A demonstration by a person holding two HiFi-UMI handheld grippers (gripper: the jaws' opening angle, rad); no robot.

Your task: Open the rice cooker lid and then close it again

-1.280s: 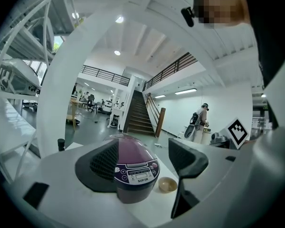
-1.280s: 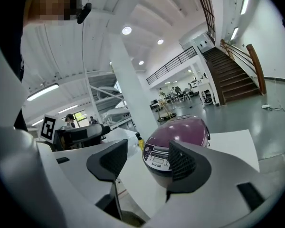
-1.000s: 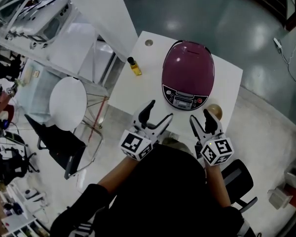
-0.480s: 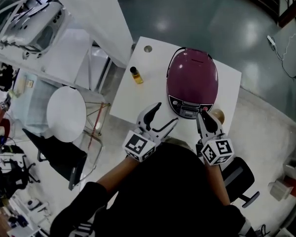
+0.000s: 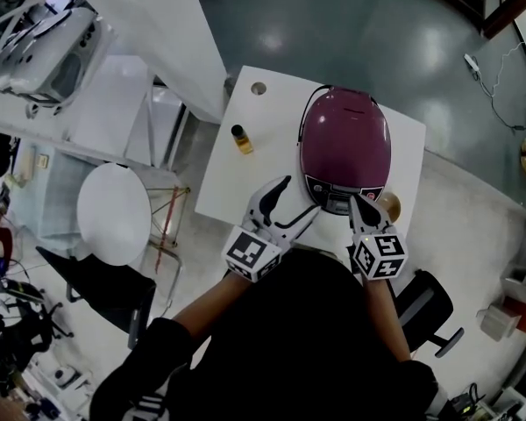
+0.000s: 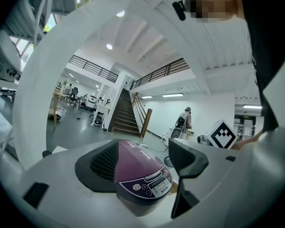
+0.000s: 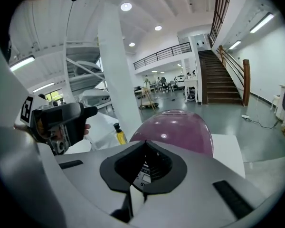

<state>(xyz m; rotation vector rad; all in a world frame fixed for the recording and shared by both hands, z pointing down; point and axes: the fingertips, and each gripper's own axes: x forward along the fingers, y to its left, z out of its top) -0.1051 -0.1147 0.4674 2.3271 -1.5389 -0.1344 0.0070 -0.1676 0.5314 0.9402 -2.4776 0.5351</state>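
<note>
rice cooker (image 5: 345, 160), plum-coloured with its lid (image 5: 346, 130) down, sits on the white counter (image 5: 237, 178), its control panel (image 5: 338, 195) facing the person. nearest, the left tool (image 5: 300, 196) hovers at the cooker's front left, its jaws spread apart and clear of the shell. the left gripper view shows the cooker between them, untouched. the right tool (image 5: 363, 207) points down at the front right of the panel, its jaws just closed tip to tip with nothing between them. whether the tips touch the panel i cannot tell. just right of the cooker's front is a small round tan object (image 5: 388, 205). farther left on the counter stands a little bottle of yellow liquid (image 5: 240, 139), well apart from the cooker, and a round hole (image 5: 259, 88) lies near the far edge
</note>
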